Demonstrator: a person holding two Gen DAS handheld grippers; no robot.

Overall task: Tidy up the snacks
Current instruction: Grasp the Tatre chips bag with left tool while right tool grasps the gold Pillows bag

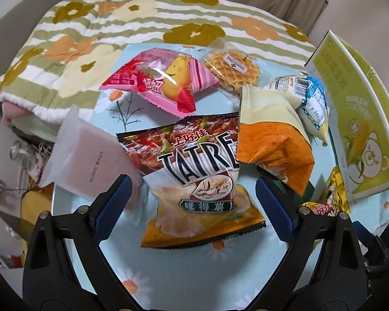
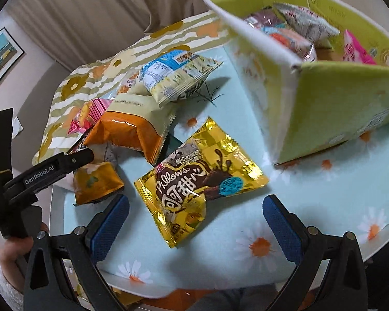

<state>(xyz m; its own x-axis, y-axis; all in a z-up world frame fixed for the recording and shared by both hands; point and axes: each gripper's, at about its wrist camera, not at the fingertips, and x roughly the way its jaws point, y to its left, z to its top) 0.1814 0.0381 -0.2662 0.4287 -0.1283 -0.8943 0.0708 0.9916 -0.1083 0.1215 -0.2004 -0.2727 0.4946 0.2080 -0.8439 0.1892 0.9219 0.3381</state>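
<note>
My left gripper (image 1: pixel 192 207) is open over a brown and gold TATRE chip bag (image 1: pixel 194 178), jaws on either side of its lower part. Around it lie a pink packet (image 1: pixel 166 83), a waffle (image 1: pixel 233 70), an orange and cream bag (image 1: pixel 269 140), a blue and cream packet (image 1: pixel 306 98) and a frosted white packet (image 1: pixel 85 153). My right gripper (image 2: pixel 194 223) is open and empty just in front of a gold Pillows packet (image 2: pixel 199 178). The green box (image 2: pixel 337 108) at the right holds several snacks.
The round table (image 2: pixel 311 181) has a light blue daisy cloth. A floral striped quilt (image 1: pixel 90 46) lies behind it. The left gripper's body (image 2: pixel 39 173) shows at the left of the right wrist view. Curtains hang at the back.
</note>
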